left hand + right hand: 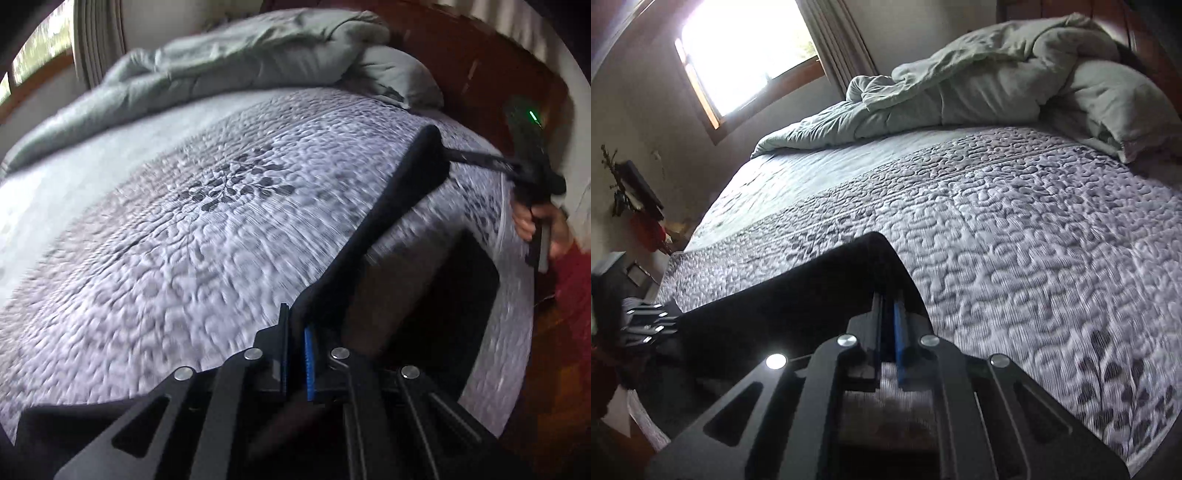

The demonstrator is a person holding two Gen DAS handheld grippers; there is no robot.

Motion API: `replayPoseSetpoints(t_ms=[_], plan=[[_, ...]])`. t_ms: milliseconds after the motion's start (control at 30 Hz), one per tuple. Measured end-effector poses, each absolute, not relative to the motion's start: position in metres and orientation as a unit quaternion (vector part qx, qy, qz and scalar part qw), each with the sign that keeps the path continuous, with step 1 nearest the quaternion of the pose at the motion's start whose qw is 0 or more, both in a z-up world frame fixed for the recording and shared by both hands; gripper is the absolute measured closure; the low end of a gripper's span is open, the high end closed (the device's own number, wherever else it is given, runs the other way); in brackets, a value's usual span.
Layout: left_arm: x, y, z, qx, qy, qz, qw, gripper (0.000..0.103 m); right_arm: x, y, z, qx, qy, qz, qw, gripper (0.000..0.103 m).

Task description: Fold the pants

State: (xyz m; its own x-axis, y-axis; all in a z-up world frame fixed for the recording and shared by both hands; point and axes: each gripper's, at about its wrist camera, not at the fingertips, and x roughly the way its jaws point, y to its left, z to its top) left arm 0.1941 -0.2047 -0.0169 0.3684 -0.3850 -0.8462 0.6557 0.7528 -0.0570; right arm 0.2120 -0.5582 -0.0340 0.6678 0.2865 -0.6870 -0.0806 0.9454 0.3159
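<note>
The black pants (391, 206) hang stretched in the air between my two grippers, above the near side of the bed. My left gripper (295, 317) is shut on one end of the pants' top edge. My right gripper (888, 299) is shut on the other end of the pants (798, 291). In the left wrist view the right gripper (454, 155) shows at the far right, held by a hand. In the right wrist view the left gripper (670, 314) shows at the far left. The lower part of the pants hangs out of sight below the fingers.
The bed carries a grey quilted bedspread (184, 229) with a leaf pattern. A rumpled pale green comforter (979, 85) and a pillow (1123, 107) lie at its far side. A wooden headboard (480, 66) stands on the right, a window (746, 48) on the left. A nightstand with small items (635, 206) stands by the bed.
</note>
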Motion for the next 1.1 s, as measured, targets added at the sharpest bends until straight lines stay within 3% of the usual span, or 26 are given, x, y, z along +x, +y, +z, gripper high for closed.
replayPoseSetpoints(t_ms=[267,467,567,633,833,900,967,1000,1100], plan=[[0.093,-0.225,-0.065,0.177,0.458,-0.281,0.825,0.096,0.122,-0.551,-0.077,0.133,0.426,0.057,0.893,0.097],[0.075,-0.227,-0.113,0.182,0.477,-0.262,0.819,0.095,0.070,-0.548,-0.105,0.164,0.479,0.021,0.862,0.074],[0.073,-0.229,-0.111,0.183,0.474,-0.253,0.823,0.094,0.049,-0.541,-0.104,0.190,0.494,0.025,0.848,0.059],[0.077,-0.229,-0.111,0.174,0.480,-0.249,0.823,0.094,0.038,-0.538,-0.102,0.245,0.487,0.049,0.837,0.040],[0.076,-0.229,-0.111,0.169,0.484,-0.245,0.823,0.093,0.060,-0.530,-0.113,0.366,0.483,0.095,0.790,0.038],[0.078,-0.229,-0.111,0.163,0.488,-0.242,0.822,0.093,0.073,-0.530,-0.127,0.400,0.488,0.089,0.770,0.041],[0.078,-0.229,-0.111,0.161,0.490,-0.240,0.822,0.093,0.084,-0.533,-0.138,0.440,0.486,0.088,0.750,0.075],[0.078,-0.228,-0.110,0.162,0.490,-0.240,0.822,0.093,0.088,-0.533,-0.141,0.446,0.487,0.086,0.746,0.097],[0.076,-0.226,-0.101,0.156,0.487,-0.244,0.824,0.092,0.087,-0.529,-0.126,0.433,0.473,0.089,0.762,0.098]])
